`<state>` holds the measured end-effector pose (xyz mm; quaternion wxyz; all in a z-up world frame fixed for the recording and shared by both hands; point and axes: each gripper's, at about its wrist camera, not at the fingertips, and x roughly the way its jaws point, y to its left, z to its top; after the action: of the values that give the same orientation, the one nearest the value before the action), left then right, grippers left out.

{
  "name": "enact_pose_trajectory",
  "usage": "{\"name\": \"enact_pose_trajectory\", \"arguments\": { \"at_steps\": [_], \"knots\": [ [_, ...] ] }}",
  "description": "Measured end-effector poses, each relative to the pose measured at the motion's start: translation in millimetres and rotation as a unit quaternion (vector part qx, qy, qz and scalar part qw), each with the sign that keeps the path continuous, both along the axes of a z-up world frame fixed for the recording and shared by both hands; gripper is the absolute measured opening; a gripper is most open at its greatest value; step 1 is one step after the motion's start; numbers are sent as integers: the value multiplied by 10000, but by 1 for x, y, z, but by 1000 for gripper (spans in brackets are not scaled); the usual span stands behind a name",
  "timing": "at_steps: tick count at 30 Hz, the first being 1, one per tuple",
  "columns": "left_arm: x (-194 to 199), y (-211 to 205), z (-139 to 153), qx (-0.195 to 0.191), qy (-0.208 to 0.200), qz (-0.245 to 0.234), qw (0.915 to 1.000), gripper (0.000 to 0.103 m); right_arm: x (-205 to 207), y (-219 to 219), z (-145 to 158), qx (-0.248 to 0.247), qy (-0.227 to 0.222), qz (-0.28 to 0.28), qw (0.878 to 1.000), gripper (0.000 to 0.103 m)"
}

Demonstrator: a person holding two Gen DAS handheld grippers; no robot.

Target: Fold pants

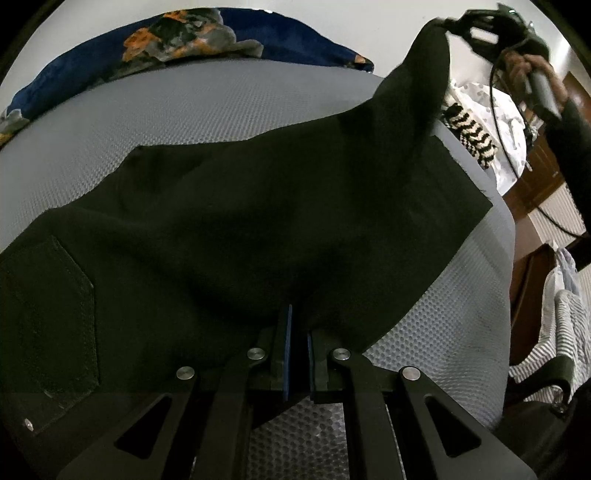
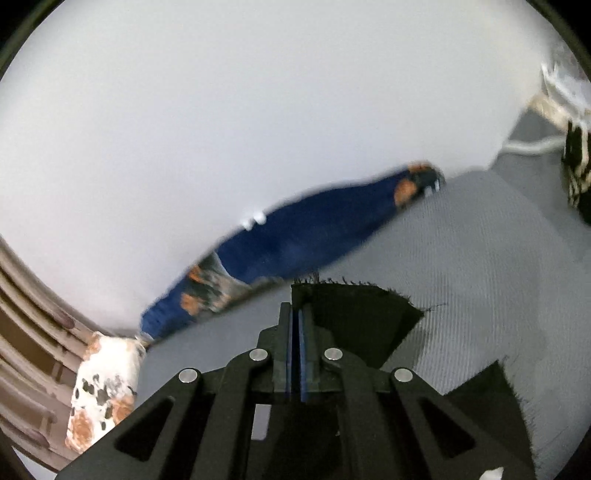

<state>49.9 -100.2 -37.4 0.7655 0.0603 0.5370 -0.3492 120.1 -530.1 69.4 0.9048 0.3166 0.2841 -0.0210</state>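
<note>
Black pants [image 1: 258, 221] lie spread over a grey textured mattress [image 1: 184, 107], a back pocket [image 1: 51, 314] showing at the left. My left gripper [image 1: 298, 325] is shut on the pants' near edge, cloth pinched between its blue pads. At the upper right of the left wrist view, my right gripper [image 1: 452, 22], held by a person's hand [image 1: 524, 70], lifts one pant leg high off the bed. In the right wrist view the right gripper [image 2: 297, 314] is shut on the frayed black hem [image 2: 354, 310] of that leg.
A blue floral pillow [image 1: 177, 40] lies along the far edge against a white wall. A black-and-white patterned cloth [image 1: 472, 136] and white fabric [image 1: 506, 118] sit at the right. Striped laundry [image 1: 561, 332] hangs beside the bed, near wooden furniture [image 1: 532, 192].
</note>
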Motion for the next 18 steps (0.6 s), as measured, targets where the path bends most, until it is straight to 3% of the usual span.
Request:
{"name": "enact_pose_trajectory", "arguments": {
  "at_steps": [2,5,8,13,18],
  "knots": [
    [0,1,1,-48,-40,-11,10000,7,-21,-5,7,-126,-3,-93,9999,2],
    [-2,-1,1,-43,-79,-66,9999,7,-60,-20,-11,-248,236,-434,9985,2],
    [-3,-3,-4,34,-49,-183,9998,7,-106,-47,-59,-61,749,-925,9929,2],
    [-9,-11,-16,273,-23,-447,9986,8,-168,-78,-150,339,1735,-1560,9718,2],
    [-10,-16,-18,362,-37,-582,9976,9,-189,-79,-194,383,2125,-1727,9610,2]
  ]
}}
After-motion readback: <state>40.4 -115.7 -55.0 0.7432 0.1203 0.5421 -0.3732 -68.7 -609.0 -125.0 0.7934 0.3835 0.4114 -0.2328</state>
